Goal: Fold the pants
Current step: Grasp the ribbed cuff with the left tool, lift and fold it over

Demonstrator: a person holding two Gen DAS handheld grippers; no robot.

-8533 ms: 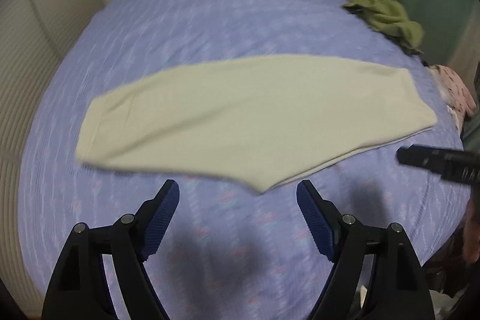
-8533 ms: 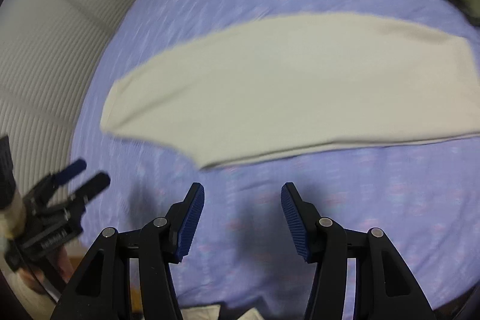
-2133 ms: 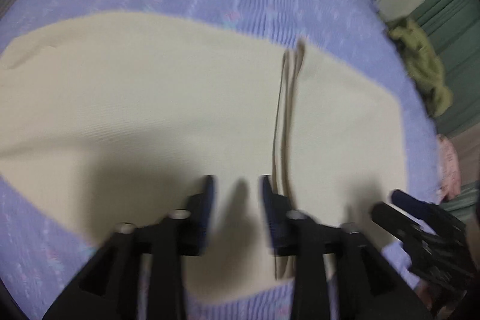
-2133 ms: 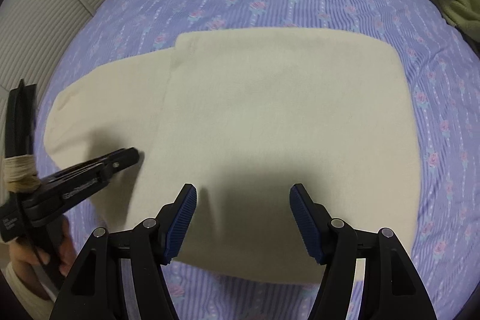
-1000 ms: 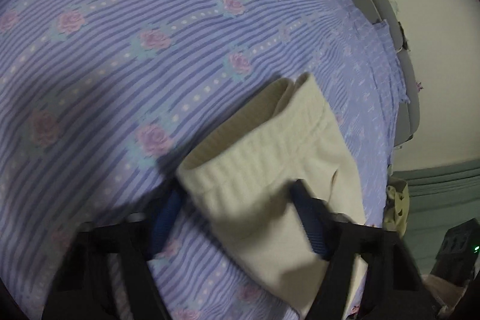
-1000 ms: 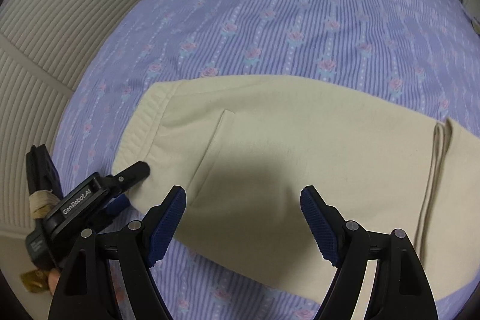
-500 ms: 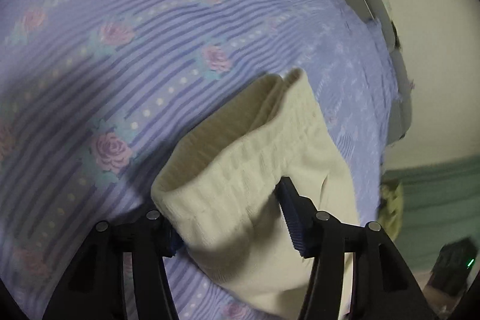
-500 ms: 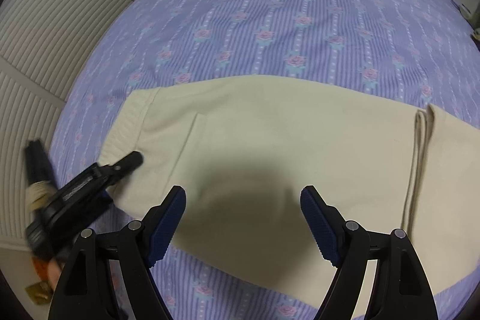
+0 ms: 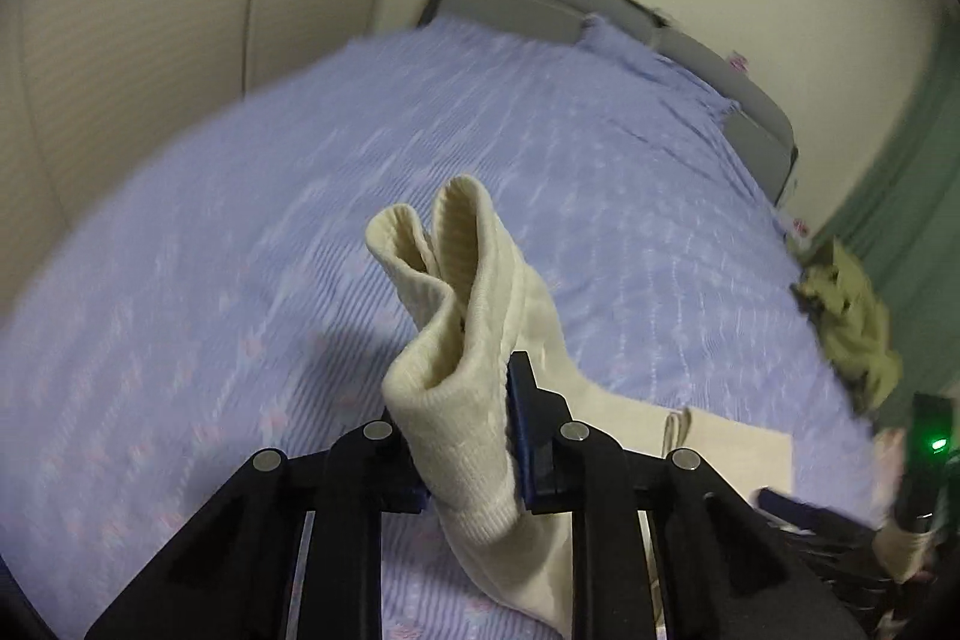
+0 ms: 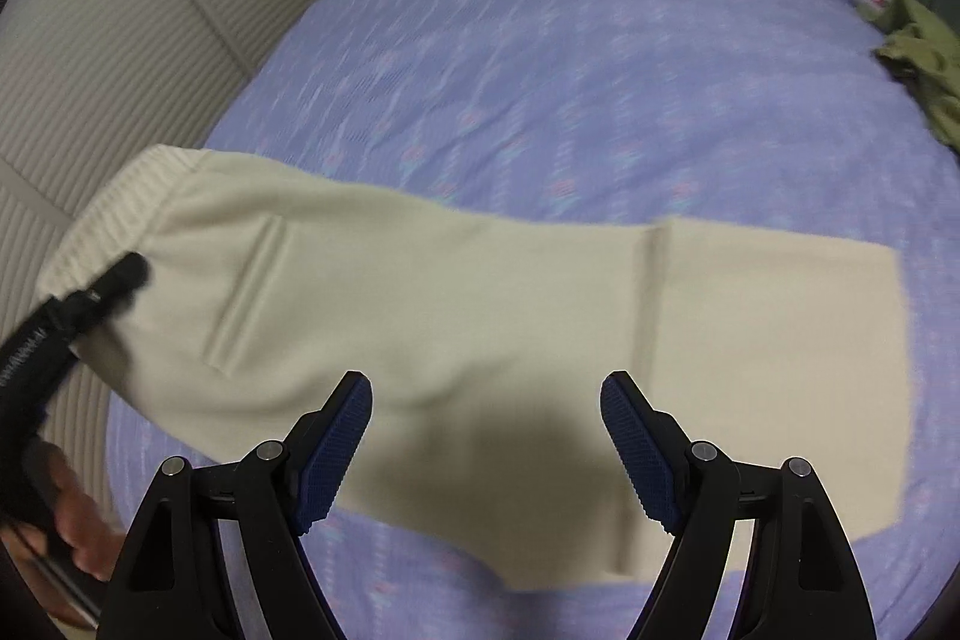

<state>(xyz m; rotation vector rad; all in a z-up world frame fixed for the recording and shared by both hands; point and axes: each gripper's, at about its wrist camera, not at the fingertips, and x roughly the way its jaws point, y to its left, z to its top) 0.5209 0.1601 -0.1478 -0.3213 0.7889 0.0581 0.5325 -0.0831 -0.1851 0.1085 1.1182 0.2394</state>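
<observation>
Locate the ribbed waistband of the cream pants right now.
In the left wrist view, the waistband is bunched between the closing left tongs, lifted above the purple bedspread.

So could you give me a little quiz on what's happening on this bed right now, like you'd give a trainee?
1. True or false: the left gripper has the ribbed waistband of the cream pants between its fingers.
2. What do the open right gripper fingers hold?
A. the waistband
B. nothing
C. the olive garment
3. Where does the olive garment lie?

Key:
1. True; the jaws are closing on it, lifted off the purple floral bedsheet.
2. B
3. At the bed's right edge, apart from the pants.
</observation>
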